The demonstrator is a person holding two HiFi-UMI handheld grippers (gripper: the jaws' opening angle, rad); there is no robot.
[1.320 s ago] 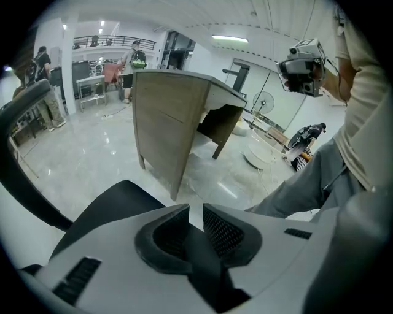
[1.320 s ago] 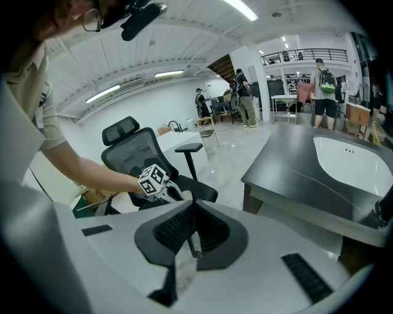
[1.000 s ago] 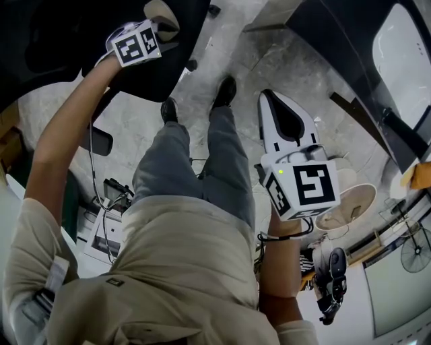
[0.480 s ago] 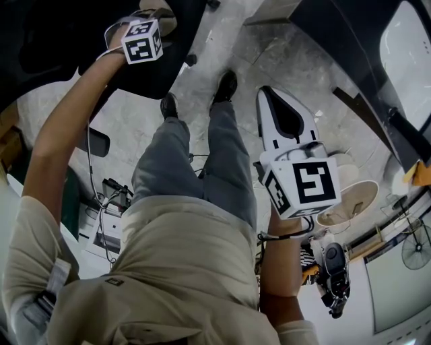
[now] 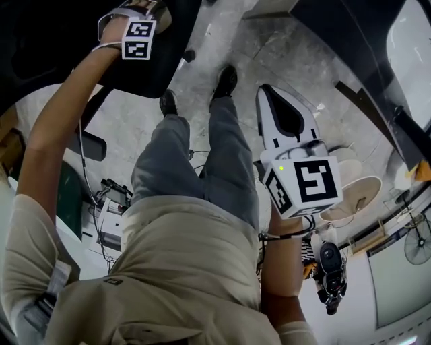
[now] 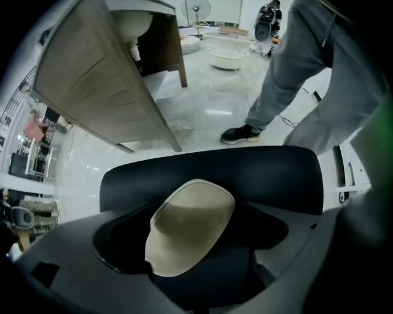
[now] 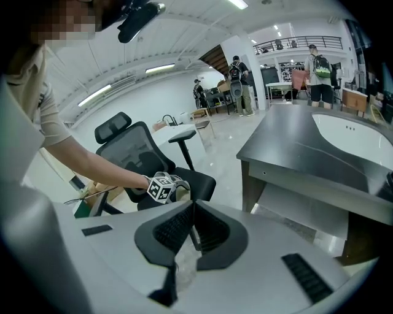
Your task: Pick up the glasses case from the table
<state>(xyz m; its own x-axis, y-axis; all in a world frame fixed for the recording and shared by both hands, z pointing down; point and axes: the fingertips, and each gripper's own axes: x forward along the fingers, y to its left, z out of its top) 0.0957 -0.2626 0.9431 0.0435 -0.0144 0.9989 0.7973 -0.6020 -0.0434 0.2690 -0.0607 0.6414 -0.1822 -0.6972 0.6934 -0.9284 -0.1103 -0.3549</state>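
Observation:
The beige oval glasses case (image 6: pixel 190 227) lies on a black office chair seat (image 6: pixel 270 175). My left gripper (image 6: pixel 191 248) points straight down over it. Its jaws are opening and stand wide on either side of the case, with the pads off it. In the head view the left gripper (image 5: pixel 145 17) is at the top left, at the end of an outstretched arm. My right gripper (image 5: pixel 273 98) hangs over the floor beside the person's legs. Its ribbed pads (image 7: pixel 178 227) meet with nothing between them. The right gripper view shows the left gripper (image 7: pixel 164 187) at the chair.
A grey desk (image 7: pixel 295 144) with a white basin stands at the right. A wooden cabinet (image 6: pixel 98 80) rises beyond the chair. The person's legs and shoes (image 5: pixel 225 81) stand on the marble floor. Cables, a camera (image 5: pixel 330 266) and a pale bowl (image 5: pixel 360 195) lie around.
My left gripper has moved toward the head view's top edge, down onto the chair seat, and its marker cube has rolled. The right gripper has barely shifted.

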